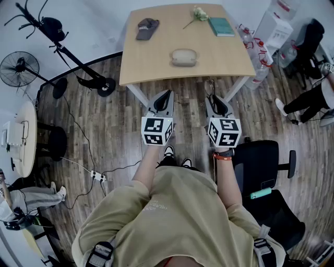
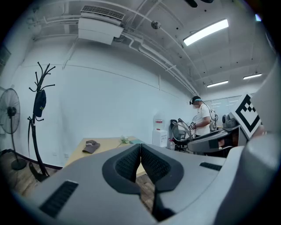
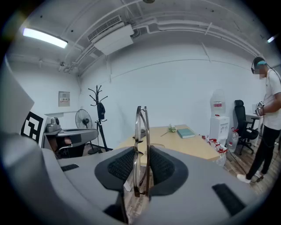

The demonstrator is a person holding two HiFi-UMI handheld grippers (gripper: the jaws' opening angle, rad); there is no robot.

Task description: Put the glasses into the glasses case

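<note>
The folded glasses (image 3: 141, 149) stood on edge between the dark ribbed pads (image 3: 119, 166) of the right gripper (image 3: 141, 169), clamped there with the frame rising above the jaws and its lower end hanging below them. The jaws stood narrow, closed on the frame. The glasses case (image 1: 184, 57), pale and rounded, lay shut on the wooden table (image 1: 156, 62), near its front edge and well apart from the right gripper, which was held out short of the table over the plank floor (image 1: 104, 135). Beside it the left gripper (image 2: 140, 163) was held level with it, its pads pressed together with nothing between them. Farther back on the table lay a dark cap (image 1: 147, 28), a teal book (image 1: 221, 26) and a pale flower (image 1: 195, 14).
</note>
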